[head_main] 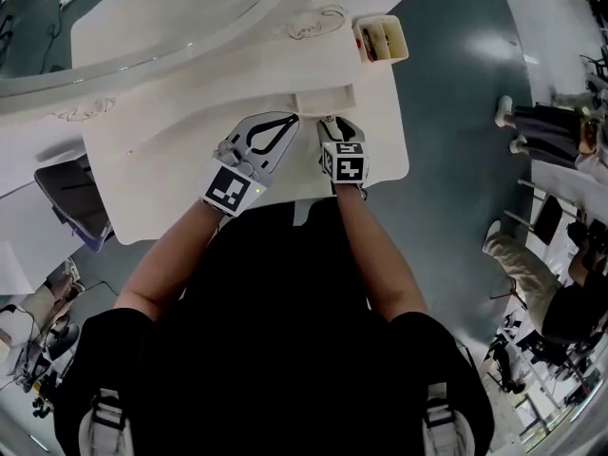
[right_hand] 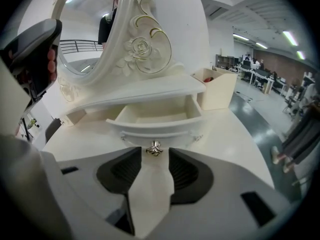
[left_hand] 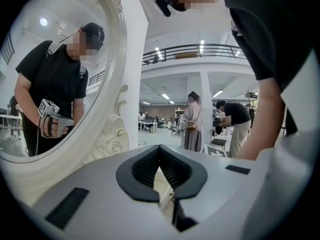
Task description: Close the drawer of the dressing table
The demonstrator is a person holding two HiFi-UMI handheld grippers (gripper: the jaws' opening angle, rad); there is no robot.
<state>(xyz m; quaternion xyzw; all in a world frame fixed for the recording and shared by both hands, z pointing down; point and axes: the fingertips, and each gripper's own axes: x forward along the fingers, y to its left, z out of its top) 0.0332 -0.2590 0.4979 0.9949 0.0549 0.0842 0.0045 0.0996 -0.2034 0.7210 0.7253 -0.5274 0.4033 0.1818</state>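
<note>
Tabletop: the white dressing table (head_main: 161, 160) lies under both your claws.
Drawer (right_hand: 155, 116): pulled out, directly ahead of your right gripper (right_hand: 154, 158).
Right gripper: jaws apart, knob (right_hand: 154, 148) at their tips, seemingly aligned for pushing.
Left gripper (left_hand: 159, 153): jaws together, empty.

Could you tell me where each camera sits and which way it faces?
Head view: on the person's head, facing steeply down at the dressing table and open drawer; both forearms, left gripper, right gripper show.
Left gripper view: on that gripper, about level, past shut jaws to the mirror; a forearm shows.
Right gripper view: on that gripper, tilted down at the drawer's knob between open jaws; the left gripper shows.
Shared: head and right gripper views both show the drawer and box.
</note>
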